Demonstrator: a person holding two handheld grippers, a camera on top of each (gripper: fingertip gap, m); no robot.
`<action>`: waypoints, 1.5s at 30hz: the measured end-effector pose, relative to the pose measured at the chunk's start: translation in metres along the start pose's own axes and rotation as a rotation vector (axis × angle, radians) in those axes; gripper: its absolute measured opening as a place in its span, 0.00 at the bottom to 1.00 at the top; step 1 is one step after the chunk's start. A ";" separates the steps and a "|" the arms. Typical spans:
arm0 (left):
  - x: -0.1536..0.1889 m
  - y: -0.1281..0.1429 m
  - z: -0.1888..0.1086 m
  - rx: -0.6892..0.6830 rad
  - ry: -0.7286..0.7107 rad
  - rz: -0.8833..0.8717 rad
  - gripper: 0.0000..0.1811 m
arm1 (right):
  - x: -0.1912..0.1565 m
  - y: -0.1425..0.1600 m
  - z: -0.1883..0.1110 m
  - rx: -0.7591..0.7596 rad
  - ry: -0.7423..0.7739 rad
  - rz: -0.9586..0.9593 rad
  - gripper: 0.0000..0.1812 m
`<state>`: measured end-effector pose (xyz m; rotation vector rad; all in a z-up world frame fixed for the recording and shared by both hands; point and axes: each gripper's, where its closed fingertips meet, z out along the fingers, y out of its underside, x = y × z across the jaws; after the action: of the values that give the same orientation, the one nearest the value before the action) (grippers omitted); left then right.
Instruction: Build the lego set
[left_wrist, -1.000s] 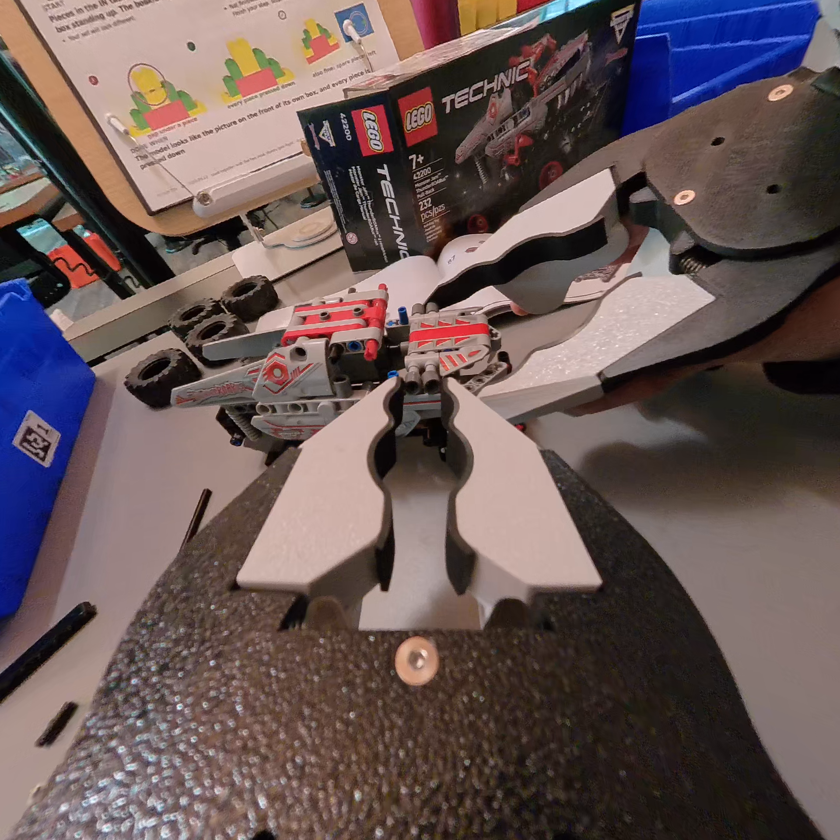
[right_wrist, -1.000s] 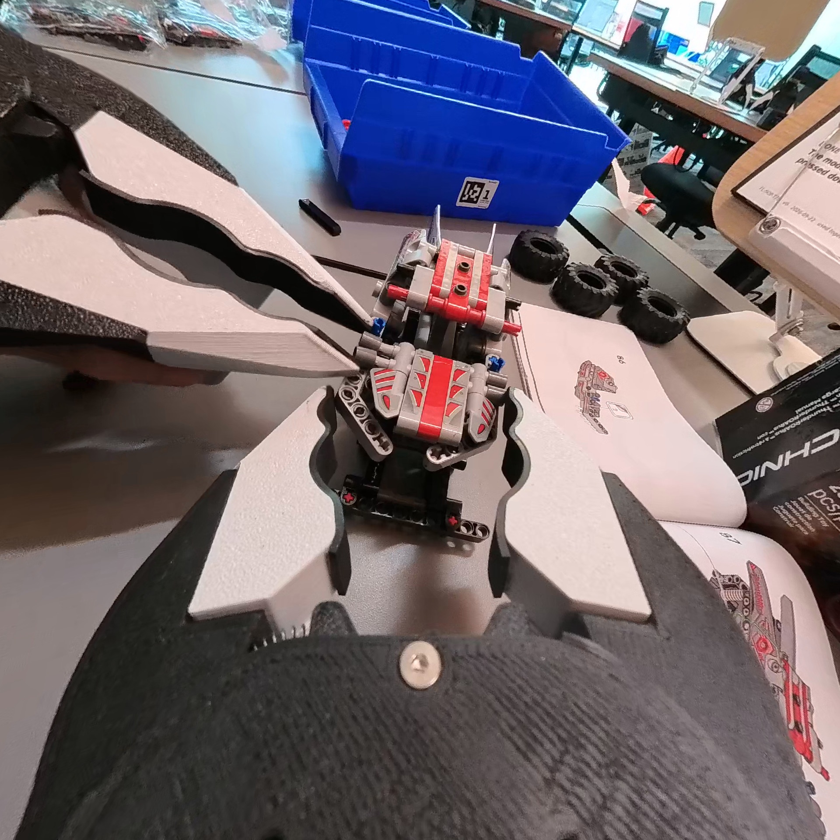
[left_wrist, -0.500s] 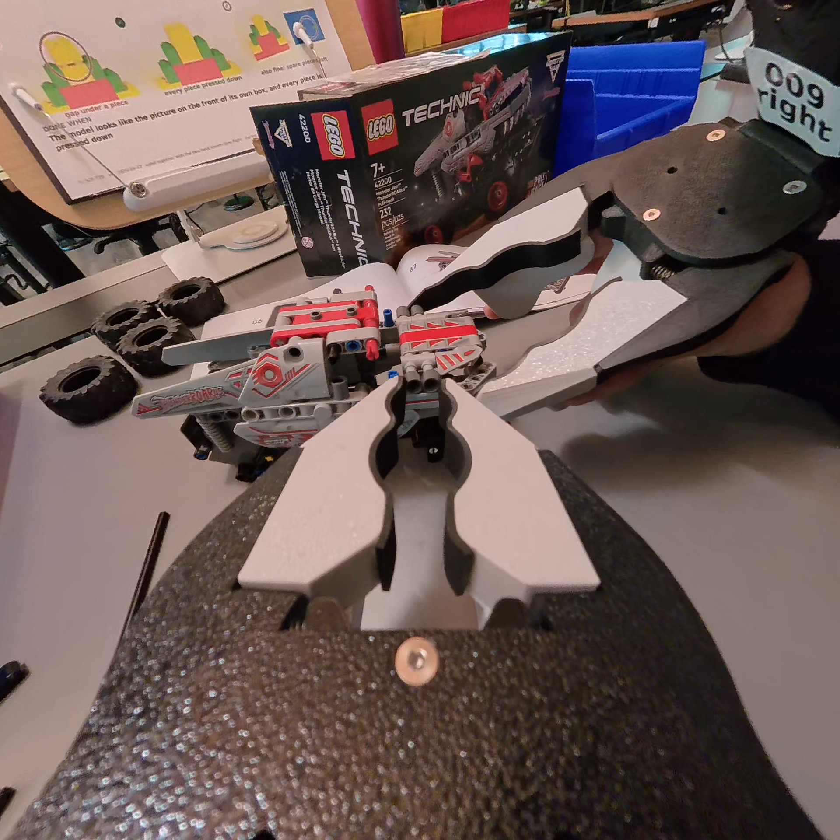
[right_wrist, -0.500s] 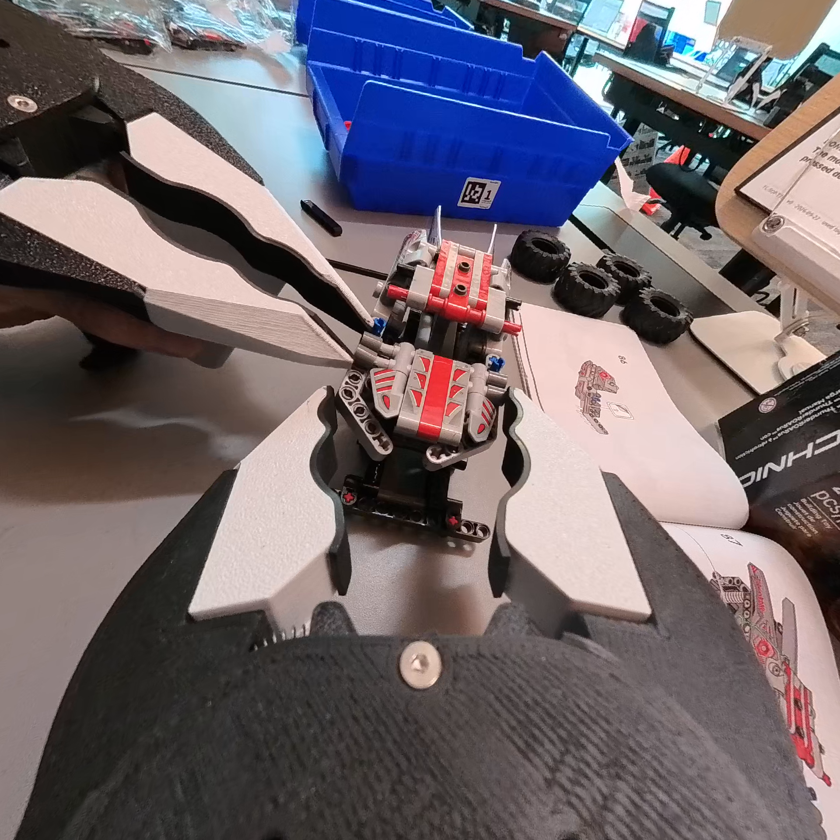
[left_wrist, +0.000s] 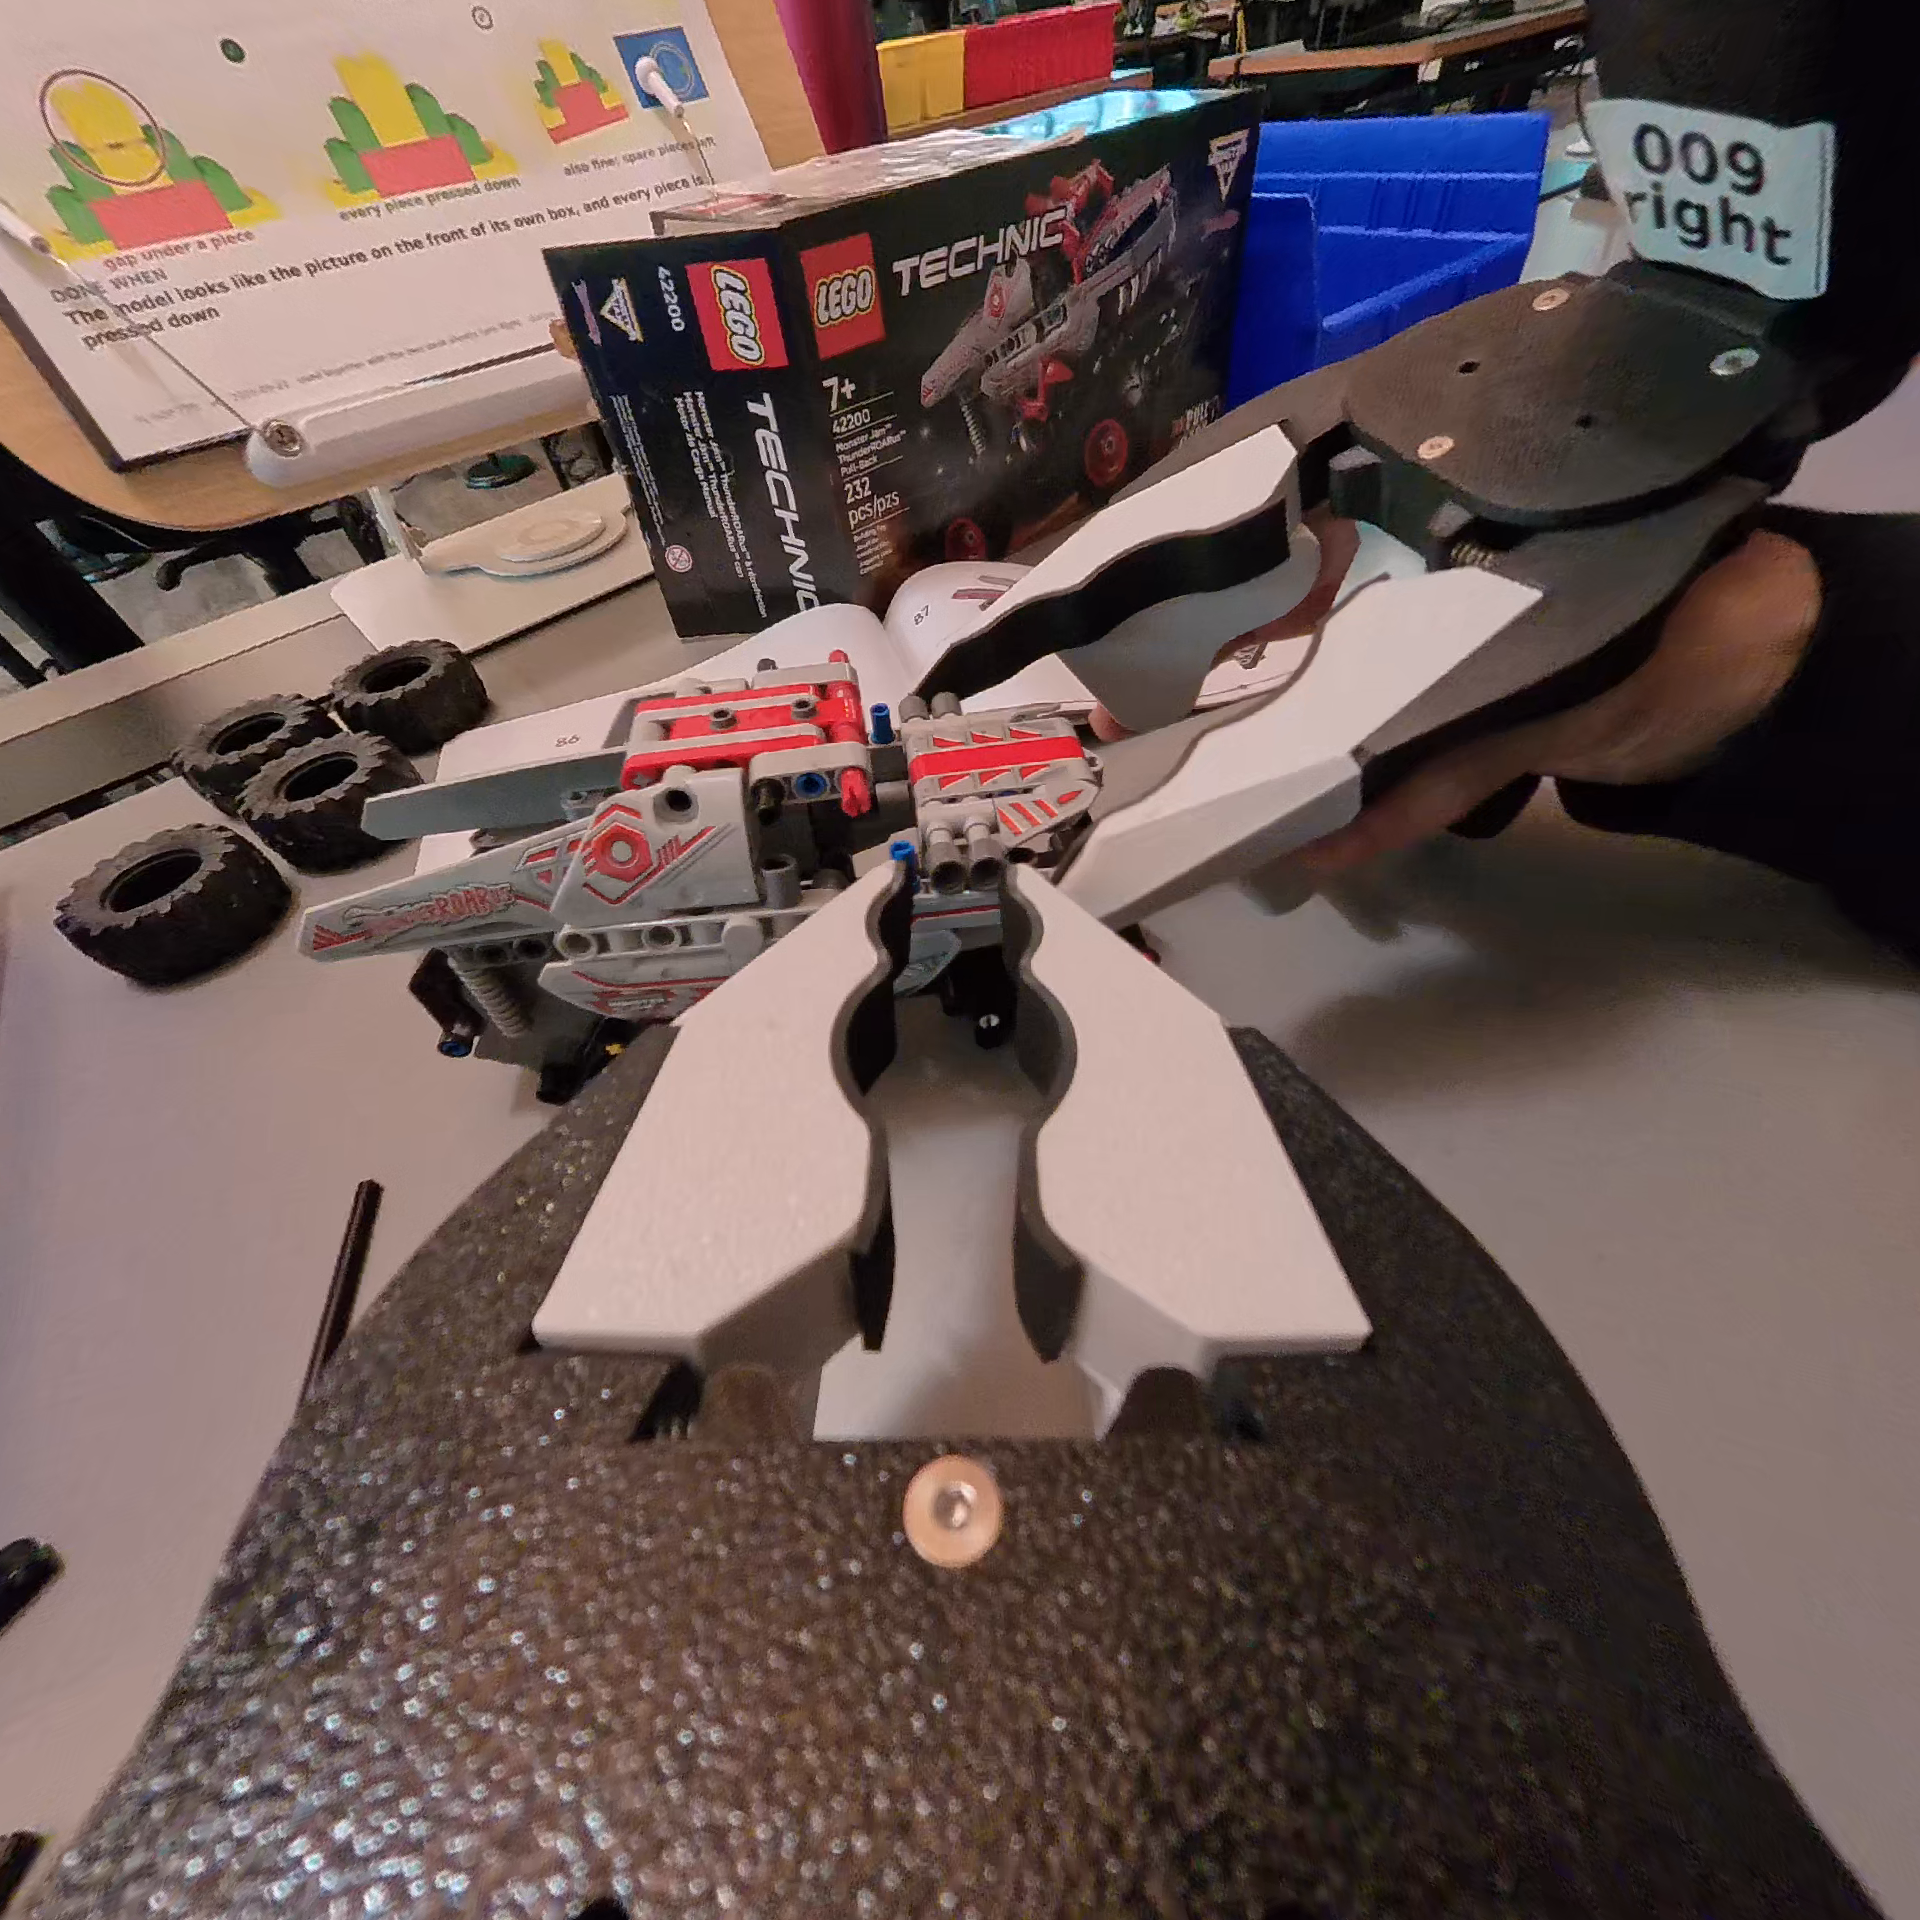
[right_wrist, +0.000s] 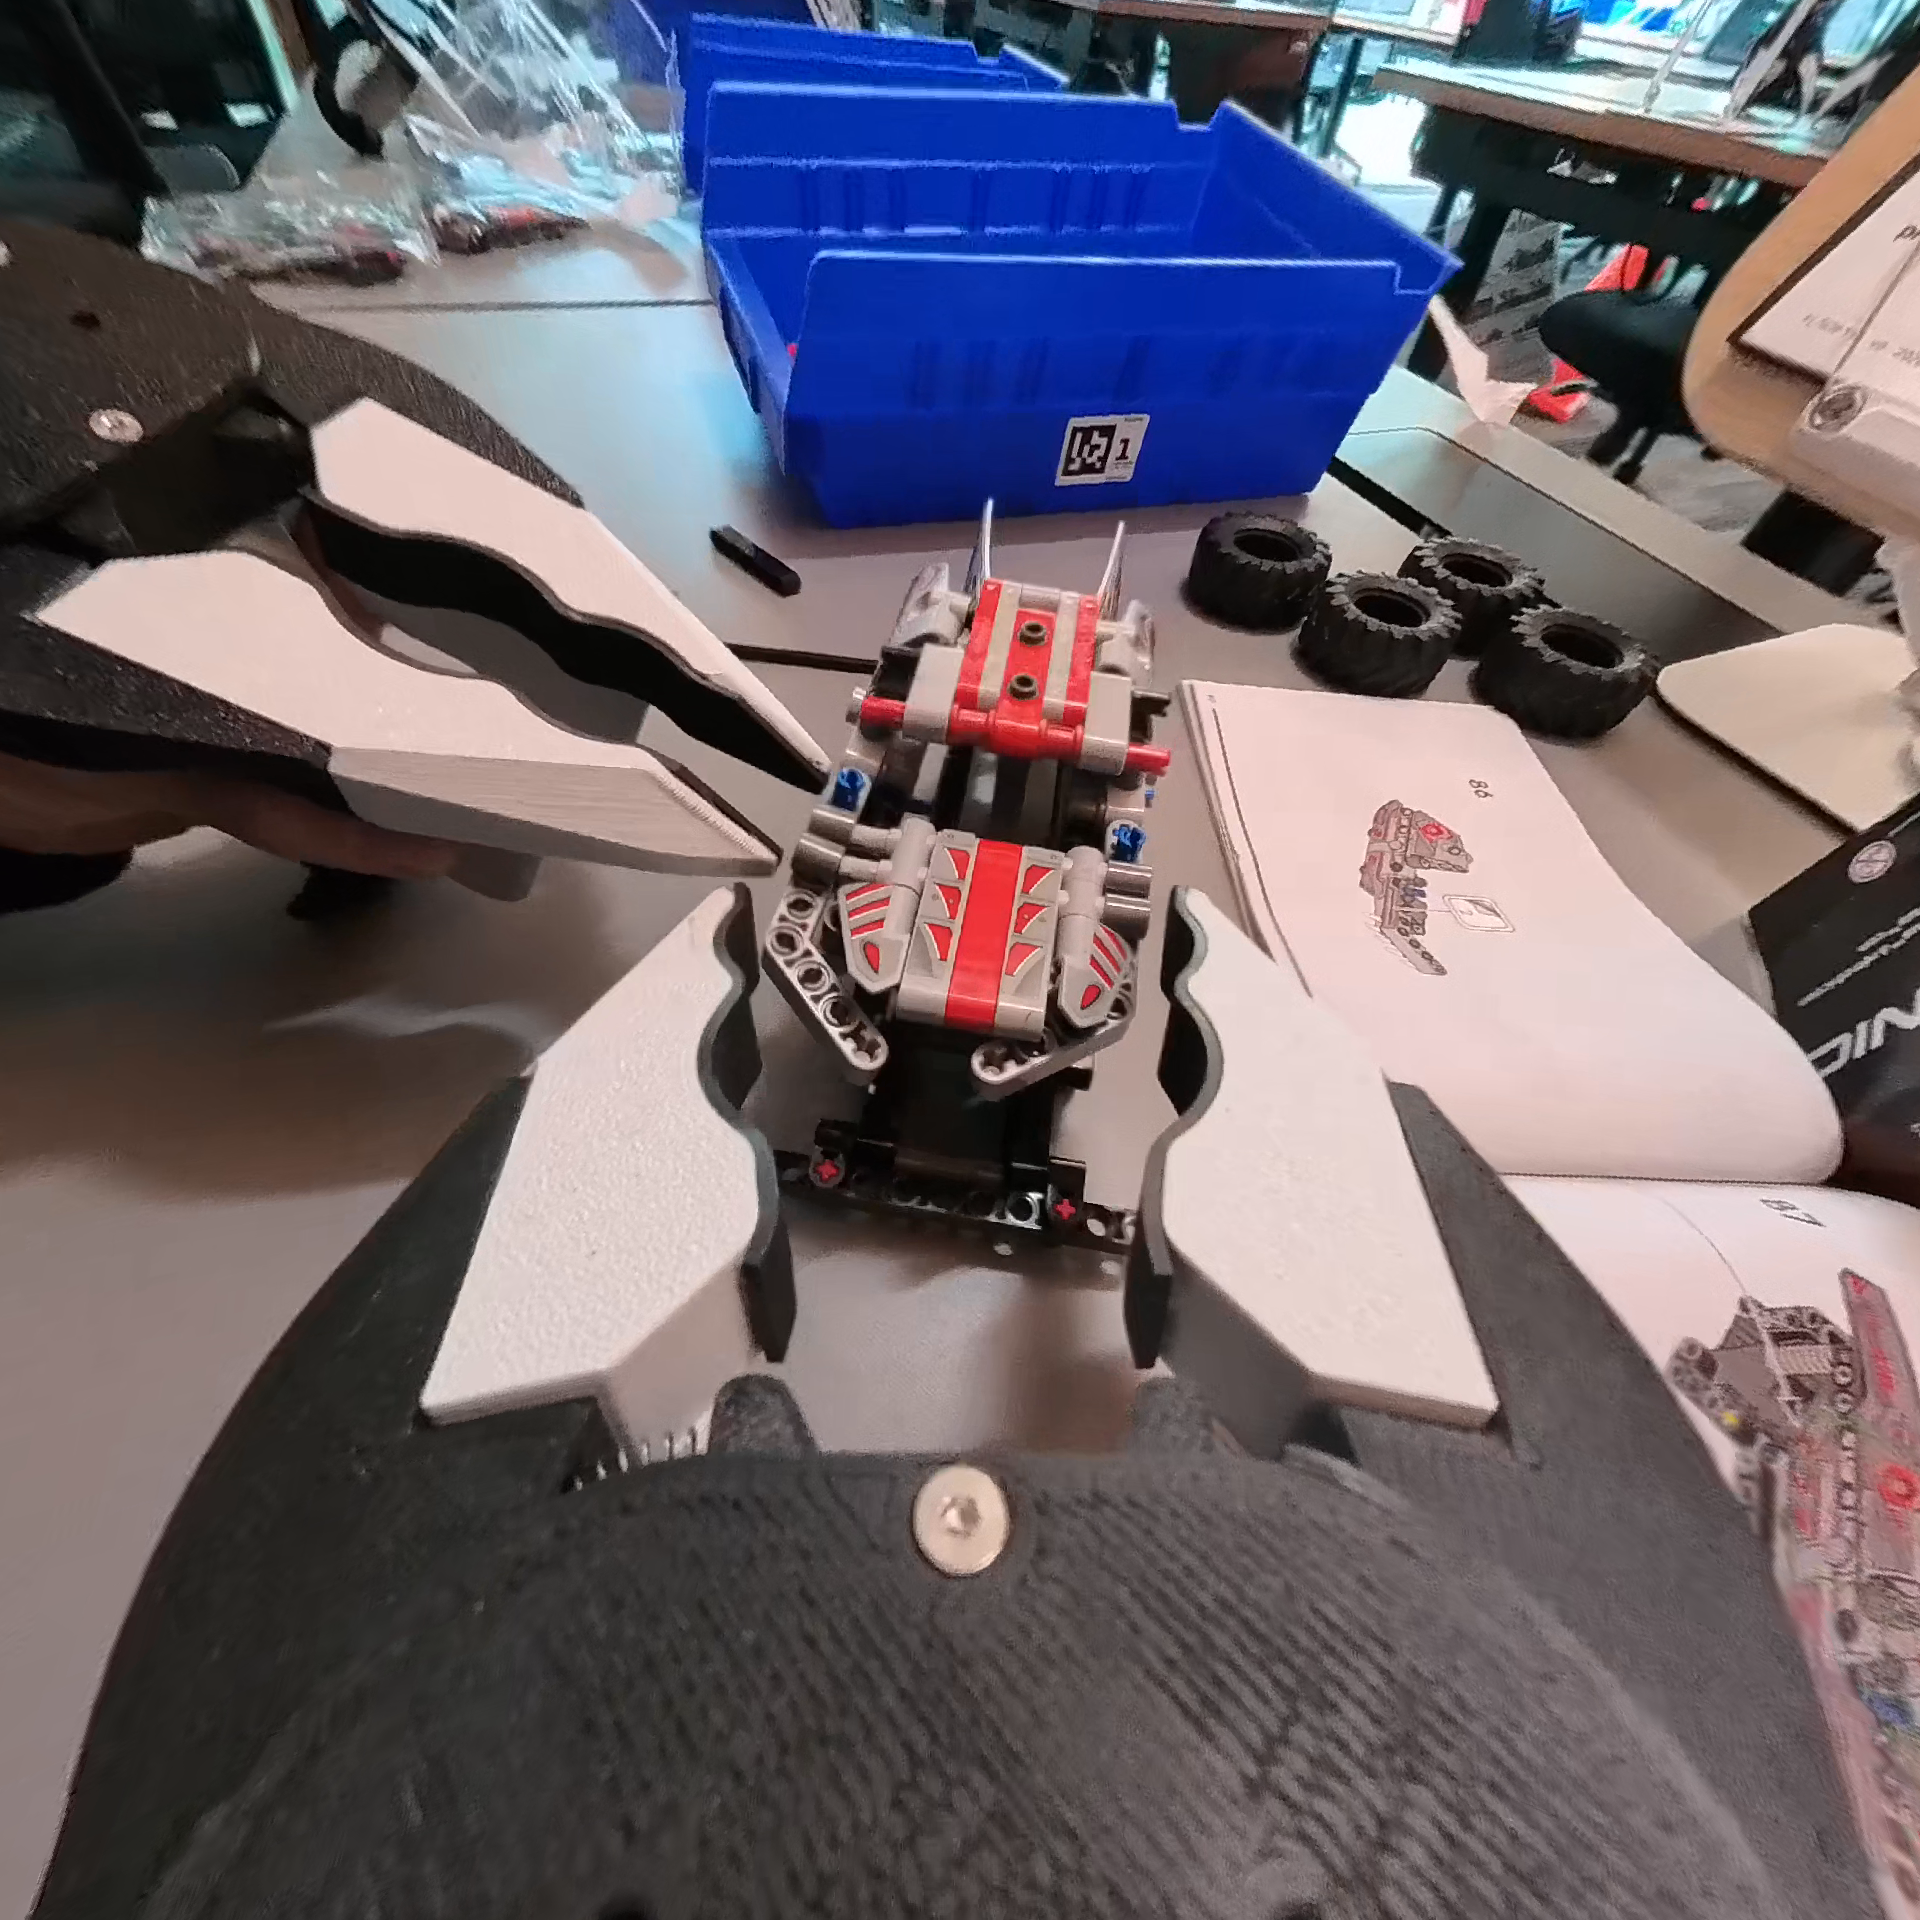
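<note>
The grey, red and black lego truck body (right_wrist: 987, 914) lies wheel-less on the grey table (right_wrist: 260, 1091); it also shows in the left wrist view (left_wrist: 707, 831). My right gripper (right_wrist: 956, 914) is open wide, one finger on each side of the model's near end, not touching it; it also shows in the left wrist view (left_wrist: 992, 790). My left gripper (left_wrist: 958, 883) has a narrow gap, its tips at the model's side around the grey pipe ends (left_wrist: 961, 857) next to a blue pin (right_wrist: 850, 790). I see no firm grip. The left gripper also shows in the right wrist view (right_wrist: 800, 816).
Several black tyres (right_wrist: 1377, 623) lie beyond the model. An open instruction booklet (right_wrist: 1455, 883) lies to its right and a blue bin (right_wrist: 1039, 343) stands behind it. The set's box (left_wrist: 883, 416) stands upright. A black rod (left_wrist: 348, 1268) and a short black piece (right_wrist: 753, 556) lie loose. Left tips and right tips are each some 15 cm from the black rod (left_wrist: 348, 1268).
My left gripper has swung around its tips, which stay at the model's side with the same gap. The right gripper and the model have hardly moved.
</note>
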<state>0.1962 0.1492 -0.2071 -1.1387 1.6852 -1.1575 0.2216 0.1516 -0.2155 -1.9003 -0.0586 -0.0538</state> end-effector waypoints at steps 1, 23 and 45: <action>-0.001 0.000 -0.001 -0.001 0.001 -0.002 0.07 | -0.001 -0.001 0.000 0.004 -0.014 0.025 0.42; -0.006 0.002 0.006 -0.018 0.100 -0.020 0.00 | 0.005 -0.002 0.002 0.016 0.023 0.137 0.37; -0.003 -0.001 0.002 0.019 0.087 0.226 0.03 | -0.005 -0.033 -0.045 0.039 0.016 -0.609 0.37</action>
<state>0.1996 0.1511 -0.2066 -0.8705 1.8134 -1.0902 0.2142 0.1195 -0.1703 -1.7818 -0.6200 -0.4756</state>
